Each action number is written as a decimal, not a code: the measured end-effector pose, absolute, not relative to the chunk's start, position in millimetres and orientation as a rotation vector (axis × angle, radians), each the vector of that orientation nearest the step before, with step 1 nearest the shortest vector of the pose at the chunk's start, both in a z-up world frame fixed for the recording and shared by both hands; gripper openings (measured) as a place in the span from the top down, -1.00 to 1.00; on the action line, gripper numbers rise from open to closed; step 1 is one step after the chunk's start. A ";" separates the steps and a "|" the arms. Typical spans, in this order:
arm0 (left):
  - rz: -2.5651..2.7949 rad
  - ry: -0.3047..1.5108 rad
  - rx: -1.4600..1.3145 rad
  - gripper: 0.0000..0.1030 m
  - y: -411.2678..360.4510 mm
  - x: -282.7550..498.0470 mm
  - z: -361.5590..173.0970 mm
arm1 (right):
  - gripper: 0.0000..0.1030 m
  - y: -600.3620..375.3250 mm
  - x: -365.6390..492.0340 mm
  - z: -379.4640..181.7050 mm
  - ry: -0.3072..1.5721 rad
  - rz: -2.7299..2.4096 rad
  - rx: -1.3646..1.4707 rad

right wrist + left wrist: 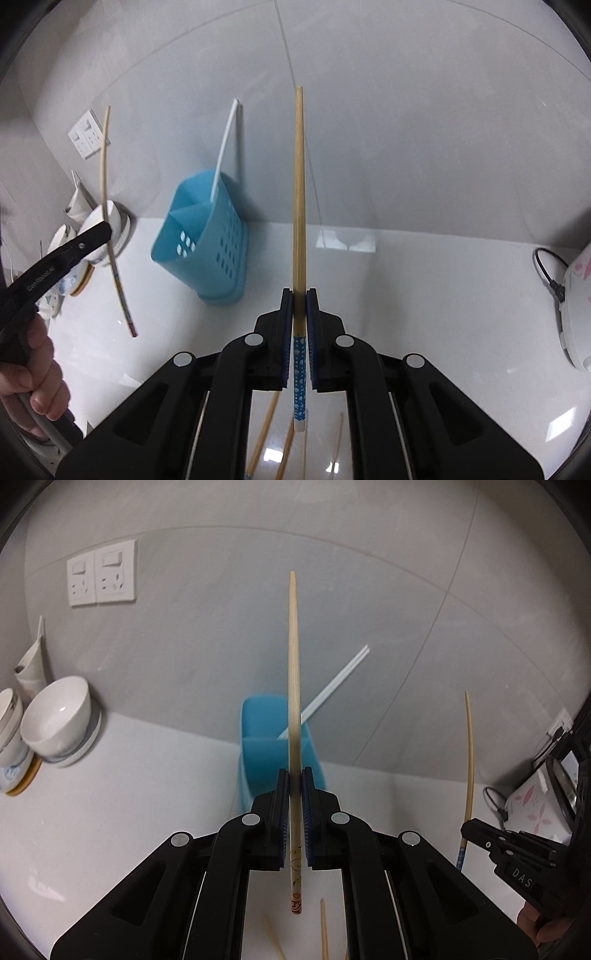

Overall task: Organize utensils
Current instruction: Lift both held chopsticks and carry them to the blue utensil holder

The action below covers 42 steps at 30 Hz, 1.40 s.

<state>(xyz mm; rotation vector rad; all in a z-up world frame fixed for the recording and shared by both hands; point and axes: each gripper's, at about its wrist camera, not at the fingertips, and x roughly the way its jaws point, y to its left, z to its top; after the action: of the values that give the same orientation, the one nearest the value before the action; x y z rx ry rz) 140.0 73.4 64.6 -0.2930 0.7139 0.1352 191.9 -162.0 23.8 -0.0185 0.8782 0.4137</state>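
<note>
A light, stiff, slippery bamboo chopstick with a red-patterned end is clamped upright at frame centre by the left gripper, a blue-dotted bamboo chopstick likewise by the right gripper, low holds suiting the blue perforated plastic holder at centre left.

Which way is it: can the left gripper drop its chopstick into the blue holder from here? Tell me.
Probably yes. The left gripper is shut on its chopstick, and the blue holder stands right ahead with its top open. Only white chopsticks lean inside, toward one side. Nothing lies between.
</note>
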 end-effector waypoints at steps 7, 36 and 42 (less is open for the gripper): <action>0.098 0.597 -0.310 0.88 79.2 163.5 72.2 | 0.87 -147.0 205.8 34.4 0.783 0.423 0.009; 0.107 0.539 -0.155 0.86 71.5 215.3 2.3 | 0.87 -111.5 229.6 18.4 0.703 0.410 -0.001; 0.147 0.574 -0.166 0.36 76.2 210.6 8.9 | 0.87 -109.7 227.9 20.1 0.698 0.425 -0.001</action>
<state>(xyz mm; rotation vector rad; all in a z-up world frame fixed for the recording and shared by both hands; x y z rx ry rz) 210.6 76.2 8.9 -0.1665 0.5741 0.1465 227.9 -109.7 20.1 -0.0011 0.6979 0.4250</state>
